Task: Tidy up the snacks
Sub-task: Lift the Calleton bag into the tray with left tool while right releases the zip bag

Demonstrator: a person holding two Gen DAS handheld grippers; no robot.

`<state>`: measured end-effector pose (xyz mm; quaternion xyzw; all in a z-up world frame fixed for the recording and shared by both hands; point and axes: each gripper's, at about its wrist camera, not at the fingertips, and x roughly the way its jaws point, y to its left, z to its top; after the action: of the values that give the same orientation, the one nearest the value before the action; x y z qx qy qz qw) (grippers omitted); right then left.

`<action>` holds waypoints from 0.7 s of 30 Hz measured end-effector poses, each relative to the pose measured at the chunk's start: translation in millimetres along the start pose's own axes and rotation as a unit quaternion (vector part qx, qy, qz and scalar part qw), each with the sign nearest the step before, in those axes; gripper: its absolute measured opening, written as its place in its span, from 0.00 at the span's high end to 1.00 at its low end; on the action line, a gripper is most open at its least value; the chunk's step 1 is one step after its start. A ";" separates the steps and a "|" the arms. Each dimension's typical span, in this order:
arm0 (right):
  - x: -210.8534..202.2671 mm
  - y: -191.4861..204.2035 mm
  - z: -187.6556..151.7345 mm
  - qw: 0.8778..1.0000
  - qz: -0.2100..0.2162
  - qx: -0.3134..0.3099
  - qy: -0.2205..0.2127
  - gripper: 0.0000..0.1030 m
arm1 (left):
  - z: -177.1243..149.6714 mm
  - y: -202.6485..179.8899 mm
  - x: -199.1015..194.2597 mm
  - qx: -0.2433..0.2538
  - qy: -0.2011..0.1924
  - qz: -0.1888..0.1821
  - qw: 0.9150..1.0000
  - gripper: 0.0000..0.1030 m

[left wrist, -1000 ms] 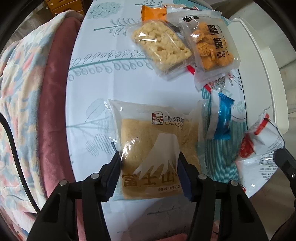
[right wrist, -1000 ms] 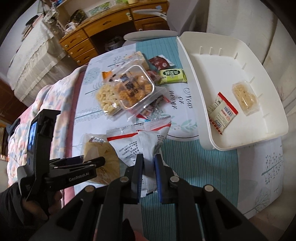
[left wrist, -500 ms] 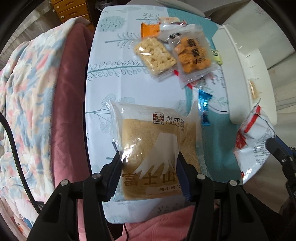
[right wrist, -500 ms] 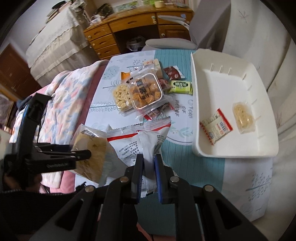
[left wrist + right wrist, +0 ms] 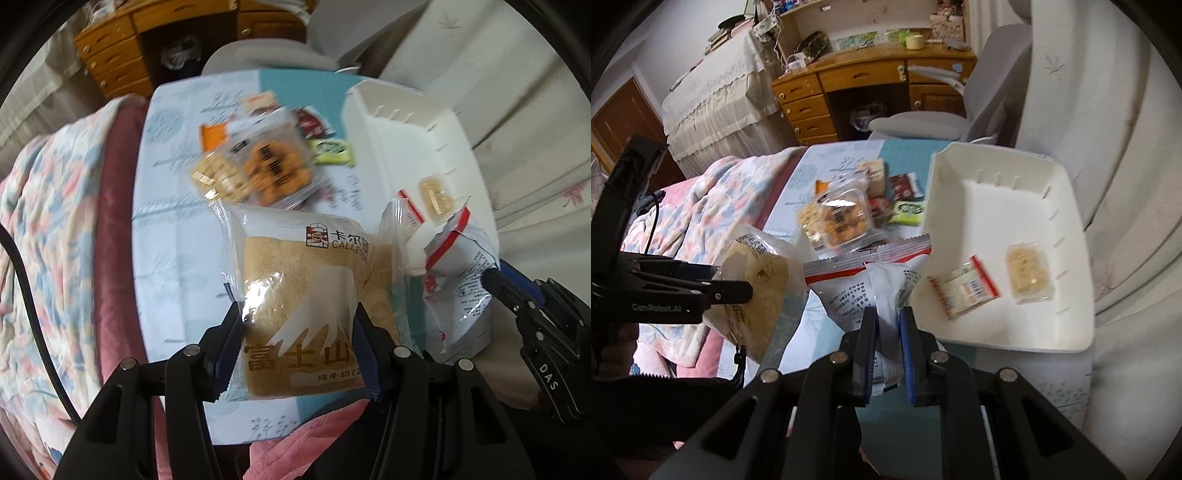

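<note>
Both grippers have risen and tipped up since a second ago, so the bench now sits lower and farther off in each view and the room behind it shows. The left gripper [image 5: 295,328] has its fingers [image 5: 229,332] pressed against the two sides of a bread pack [image 5: 306,295], a clear wrapper with a tan loaf and a white mountain print, held in the air above the near end of the bench [image 5: 173,229]. From the right wrist view the same bread pack [image 5: 757,291] hangs at the left, held by the left gripper [image 5: 738,291]. The right gripper [image 5: 888,325] has its blue-padded fingers [image 5: 870,325] closed on the lower edge of a white bag [image 5: 871,280] with a red strip along its top; this bag is also off the bench, just beside the near left corner of a white tray [image 5: 1015,341]. In the left wrist view the white bag [image 5: 458,280] hangs at the right, next to the bread pack, with the right gripper [image 5: 498,280] gripping it. Inside the tray lie a small red-edged packet [image 5: 964,288] and a clear pack of pale noodle snack [image 5: 1030,275], near each other but apart. Farther back on the bench a loose pile of snacks [image 5: 842,218] remains, with an orange cracker tub on top, and a green packet [image 5: 908,212] just beside the tray's left wall. A floral blanket [image 5: 713,199] lies along the left side of the bench.
</note>
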<state>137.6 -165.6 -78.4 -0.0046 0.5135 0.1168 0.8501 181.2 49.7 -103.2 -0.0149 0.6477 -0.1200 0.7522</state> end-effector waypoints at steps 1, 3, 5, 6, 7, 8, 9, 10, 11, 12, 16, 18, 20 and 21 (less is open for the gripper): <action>-2.5 -6.6 -0.2 1.000 -0.001 0.001 -0.004 0.88 | 3.0 -8.4 -0.9 0.003 -0.005 0.002 1.000 0.47; -8.2 -22.1 -0.8 1.000 -0.005 0.002 -0.013 0.88 | 9.0 -23.8 -2.0 0.010 -0.015 0.005 1.000 0.47; -13.9 -35.8 -0.8 1.000 -0.008 0.002 -0.023 0.88 | 15.6 -39.1 -1.6 0.015 -0.025 0.007 1.000 0.47; -15.9 -41.7 -1.1 1.000 -0.009 0.002 -0.026 0.88 | 18.7 -46.1 -0.9 0.018 -0.031 0.007 0.999 0.47; -17.2 -47.5 -1.3 1.000 -0.010 0.002 -0.027 0.88 | 22.4 -53.2 0.3 0.020 -0.036 0.006 0.999 0.47; -18.2 -54.4 -1.6 1.000 -0.010 0.003 -0.028 0.88 | 26.1 -58.6 1.5 0.021 -0.042 0.005 0.999 0.47; -19.2 -64.0 -2.0 1.000 -0.011 0.006 -0.029 0.88 | 29.2 -64.8 2.9 0.023 -0.047 0.002 0.999 0.47; -19.2 -69.3 -1.9 0.999 -0.012 0.008 -0.030 0.88 | 33.7 -72.3 5.4 0.025 -0.051 -0.002 0.998 0.47; -20.0 -75.8 -1.5 0.999 -0.014 0.009 -0.031 0.88 | 37.4 -78.2 7.5 0.026 -0.056 -0.006 0.998 0.47; -20.9 -81.0 -1.7 0.999 -0.014 0.009 -0.033 0.88 | 41.7 -85.2 9.5 0.026 -0.062 -0.012 0.998 0.47; -23.3 -101.0 -0.9 0.999 -0.018 0.012 -0.041 0.88 | 54.6 -107.3 15.8 0.031 -0.084 -0.018 0.996 0.47; -24.0 -110.7 0.8 0.999 -0.020 0.015 -0.047 0.88 | 59.6 -116.6 19.8 0.033 -0.093 -0.020 0.995 0.47; -25.0 -119.3 2.2 0.998 -0.023 0.019 -0.053 0.88 | 64.6 -122.3 23.6 0.034 -0.103 -0.025 0.994 0.47; -25.1 -124.9 3.3 0.998 -0.024 0.023 -0.056 0.88 | 67.1 -126.1 25.6 0.033 -0.109 -0.029 0.993 0.47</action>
<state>154.7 -291.5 -68.8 0.0097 0.4670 0.0849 0.8801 229.9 -86.7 -94.9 -0.0216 0.5566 -0.1611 0.8148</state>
